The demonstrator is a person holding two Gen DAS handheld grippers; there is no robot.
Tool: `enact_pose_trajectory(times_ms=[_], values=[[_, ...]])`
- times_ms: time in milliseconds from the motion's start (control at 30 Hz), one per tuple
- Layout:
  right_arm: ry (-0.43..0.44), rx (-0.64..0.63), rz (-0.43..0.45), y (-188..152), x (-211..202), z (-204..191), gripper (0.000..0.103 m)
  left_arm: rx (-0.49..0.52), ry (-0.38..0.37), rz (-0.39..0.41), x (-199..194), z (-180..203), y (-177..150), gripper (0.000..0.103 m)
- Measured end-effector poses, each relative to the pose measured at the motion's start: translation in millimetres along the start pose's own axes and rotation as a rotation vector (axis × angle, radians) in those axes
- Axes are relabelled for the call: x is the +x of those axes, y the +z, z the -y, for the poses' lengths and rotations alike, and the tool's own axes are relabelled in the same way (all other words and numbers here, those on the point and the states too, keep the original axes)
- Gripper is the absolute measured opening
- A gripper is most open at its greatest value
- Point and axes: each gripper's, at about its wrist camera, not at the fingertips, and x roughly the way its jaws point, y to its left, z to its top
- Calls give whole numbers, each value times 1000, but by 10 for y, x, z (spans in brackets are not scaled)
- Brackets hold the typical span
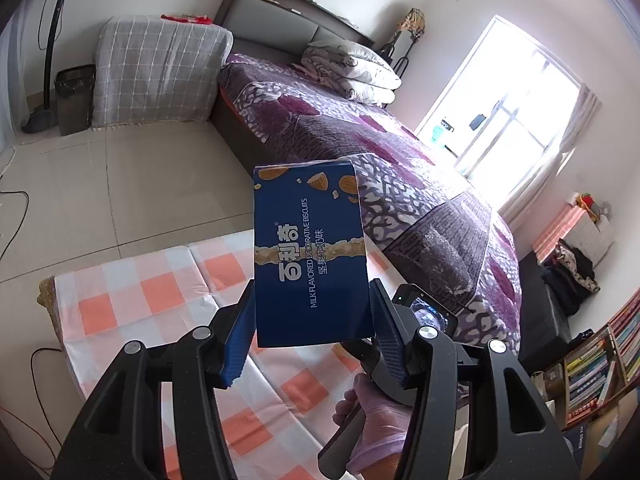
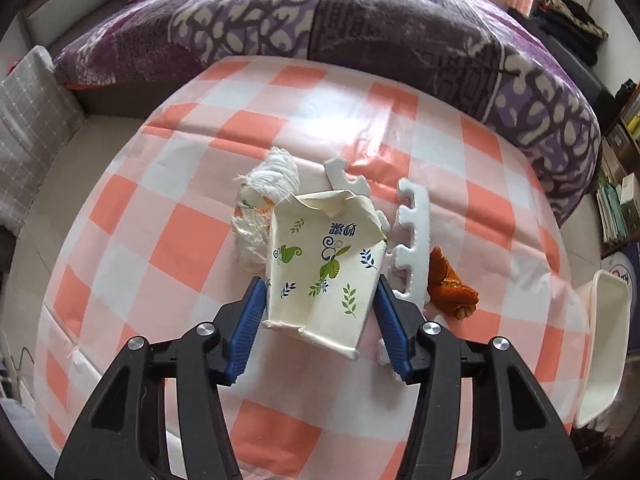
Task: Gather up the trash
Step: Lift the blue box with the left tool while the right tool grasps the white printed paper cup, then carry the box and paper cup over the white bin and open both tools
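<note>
My left gripper (image 1: 312, 320) is shut on a blue biscuit box (image 1: 310, 252) and holds it upright above the checked table (image 1: 132, 300). My right gripper (image 2: 322, 320) is shut on a crushed white paper cup (image 2: 324, 264) with green and blue leaf prints, held just over the table (image 2: 160, 240). Under and behind the cup lie a crumpled white cloth wad (image 2: 260, 208), white foam puzzle strips (image 2: 412, 232) and an orange peel (image 2: 450, 286). The right gripper also shows low in the left wrist view (image 1: 400, 360).
A white bin (image 2: 604, 344) stands at the table's right edge. A purple-covered bed (image 1: 360, 140) runs behind the table. A dark waste basket (image 1: 74, 98) stands on the floor by a grey draped cabinet (image 1: 160, 72). Bookshelves (image 1: 600, 368) are at right.
</note>
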Motion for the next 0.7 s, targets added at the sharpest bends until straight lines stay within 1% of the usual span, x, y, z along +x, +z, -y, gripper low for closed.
enact_pose_trajectory(times_ms=[100, 200, 267, 400, 500, 700], values=[[40, -8, 54, 35, -237, 80, 49, -3, -6, 13, -41, 11, 5, 54], [77, -9, 88, 68, -430, 175, 49, -2, -11, 23, -81, 31, 1, 54], [108, -10, 118, 69, -605, 294, 49, 5, -11, 27, -104, 54, -13, 54], [170, 3, 160, -11, -889, 573, 49, 16, -13, 31, -138, 103, -37, 54], [209, 21, 172, -104, -1028, 768, 49, 35, -13, 33, -156, 174, -75, 54], [249, 41, 197, -316, -1207, 1208, 49, 90, -16, 20, -128, 388, -197, 54]])
